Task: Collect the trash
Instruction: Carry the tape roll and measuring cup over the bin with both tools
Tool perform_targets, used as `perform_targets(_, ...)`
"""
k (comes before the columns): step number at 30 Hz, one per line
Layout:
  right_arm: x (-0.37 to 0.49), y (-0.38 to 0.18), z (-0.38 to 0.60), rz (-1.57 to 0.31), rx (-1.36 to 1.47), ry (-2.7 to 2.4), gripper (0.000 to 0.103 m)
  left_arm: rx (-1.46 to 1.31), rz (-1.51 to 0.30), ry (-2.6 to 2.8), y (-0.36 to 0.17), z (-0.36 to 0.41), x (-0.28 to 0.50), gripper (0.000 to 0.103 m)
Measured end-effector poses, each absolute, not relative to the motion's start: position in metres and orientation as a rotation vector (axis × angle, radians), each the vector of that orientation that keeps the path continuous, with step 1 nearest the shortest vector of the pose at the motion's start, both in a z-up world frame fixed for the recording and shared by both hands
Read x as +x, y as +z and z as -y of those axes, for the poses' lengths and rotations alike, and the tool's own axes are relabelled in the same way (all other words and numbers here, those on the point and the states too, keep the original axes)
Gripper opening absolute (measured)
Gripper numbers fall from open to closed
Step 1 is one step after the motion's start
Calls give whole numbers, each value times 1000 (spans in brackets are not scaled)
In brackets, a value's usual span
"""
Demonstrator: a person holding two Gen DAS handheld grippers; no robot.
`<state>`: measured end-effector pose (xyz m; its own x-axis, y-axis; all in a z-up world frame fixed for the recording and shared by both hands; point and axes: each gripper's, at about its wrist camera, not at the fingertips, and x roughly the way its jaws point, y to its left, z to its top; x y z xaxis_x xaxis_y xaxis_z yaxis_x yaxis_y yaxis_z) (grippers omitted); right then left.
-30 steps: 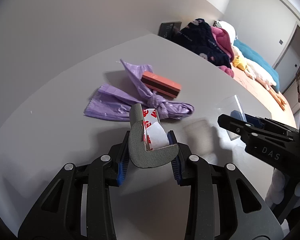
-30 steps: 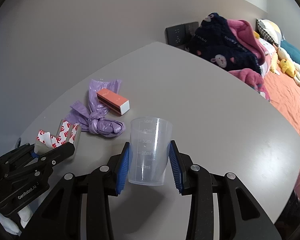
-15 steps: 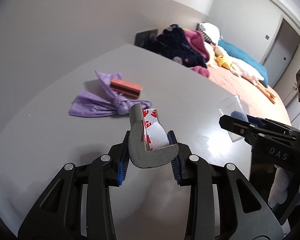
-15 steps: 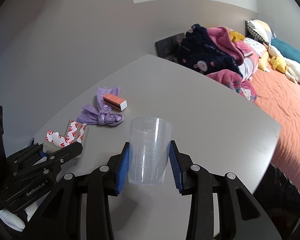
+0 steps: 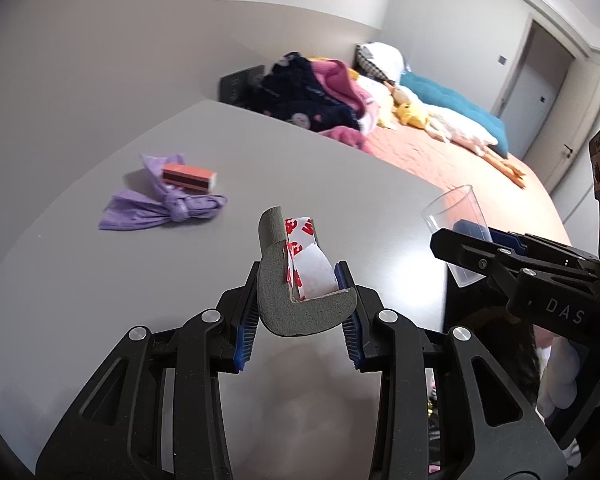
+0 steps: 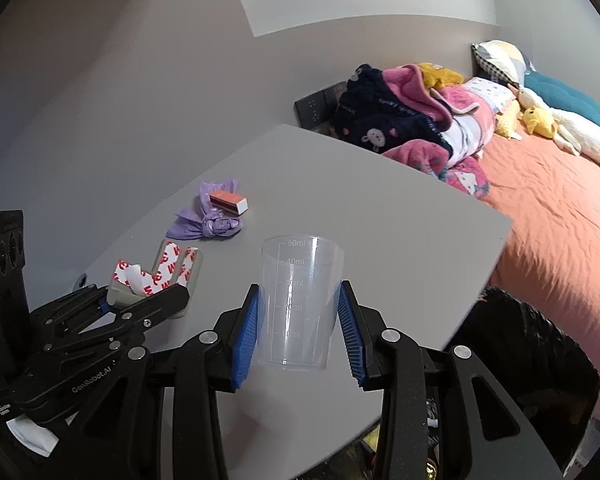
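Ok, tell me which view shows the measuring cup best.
Right wrist view: the measuring cup sits centred in the right claw, printed scale readable. Left wrist view shows only its rim and side at the frame's right, partly hidden.

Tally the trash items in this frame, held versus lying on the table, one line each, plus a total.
Held: 2, grey foam corner guard with red-and-white tape, clear plastic measuring cup
On grey table: 2, knotted purple plastic bag, orange block
Total: 4

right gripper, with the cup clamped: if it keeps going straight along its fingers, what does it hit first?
Probably bare table. The right gripper, shut on the measuring cup, points down at open tabletop; the purple bag lies off to the left. Depth is uncertain.
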<state>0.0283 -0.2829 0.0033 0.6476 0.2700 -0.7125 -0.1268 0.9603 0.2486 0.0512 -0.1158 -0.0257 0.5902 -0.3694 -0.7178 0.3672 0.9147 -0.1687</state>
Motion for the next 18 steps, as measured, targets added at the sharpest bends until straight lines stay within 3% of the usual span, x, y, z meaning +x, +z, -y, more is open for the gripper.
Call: perform_targets(18, -30, 22, 353, -784, 262, 108, 40, 83, -814, -594, -11, 189, 25, 35)
